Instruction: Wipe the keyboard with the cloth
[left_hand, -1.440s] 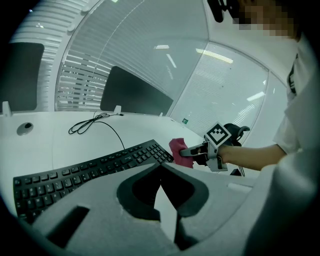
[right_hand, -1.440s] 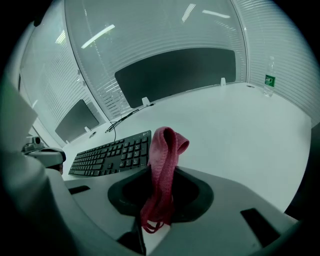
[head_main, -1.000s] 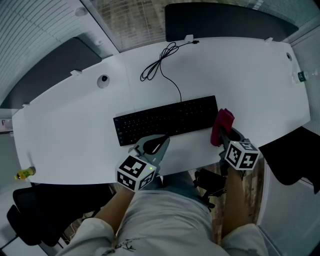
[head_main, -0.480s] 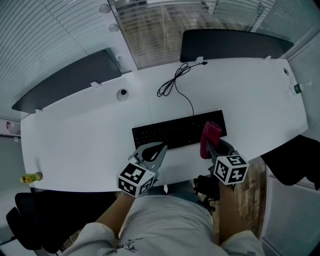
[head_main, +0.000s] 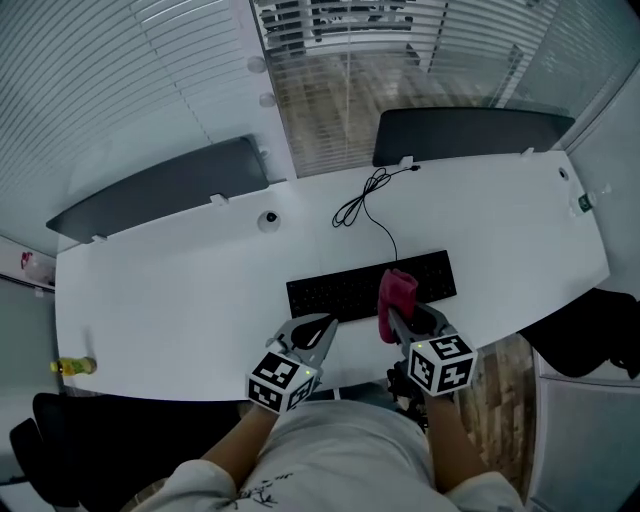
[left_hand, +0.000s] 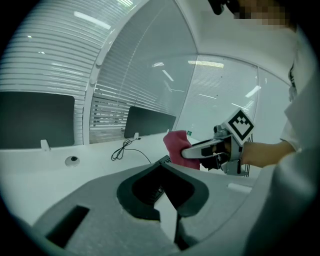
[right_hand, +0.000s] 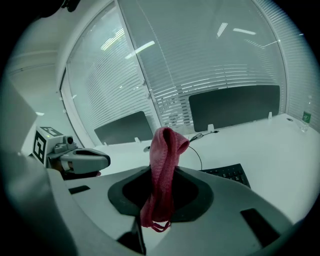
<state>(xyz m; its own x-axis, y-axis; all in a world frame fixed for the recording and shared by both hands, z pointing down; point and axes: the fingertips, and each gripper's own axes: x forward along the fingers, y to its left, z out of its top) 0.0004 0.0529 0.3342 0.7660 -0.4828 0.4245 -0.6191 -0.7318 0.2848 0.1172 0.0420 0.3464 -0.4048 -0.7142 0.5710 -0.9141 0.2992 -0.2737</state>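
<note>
The black keyboard (head_main: 350, 290) lies on the white desk (head_main: 180, 300) near its front edge. My right gripper (head_main: 393, 316) is shut on a red cloth (head_main: 395, 295), which stands bunched up over the keyboard's right part. The cloth (right_hand: 163, 165) hangs folded between the jaws in the right gripper view, with the keyboard (right_hand: 228, 175) beyond. My left gripper (head_main: 322, 326) is shut on nothing at the keyboard's front left corner. The left gripper view shows the cloth (left_hand: 176, 147) and right gripper (left_hand: 191, 150) to its right.
The keyboard's black cable (head_main: 362, 203) coils toward the desk's back edge. A round grommet (head_main: 268, 221) sits at the back left. Dark partition panels (head_main: 160, 185) (head_main: 470, 130) stand behind the desk. A small bottle (head_main: 72, 367) is at the front left edge; a dark chair (head_main: 592, 330) on the right.
My right gripper has carried the cloth leftward along the keyboard, from its right end toward the middle. The head view has pulled back. The left gripper stays by the keyboard's front.
</note>
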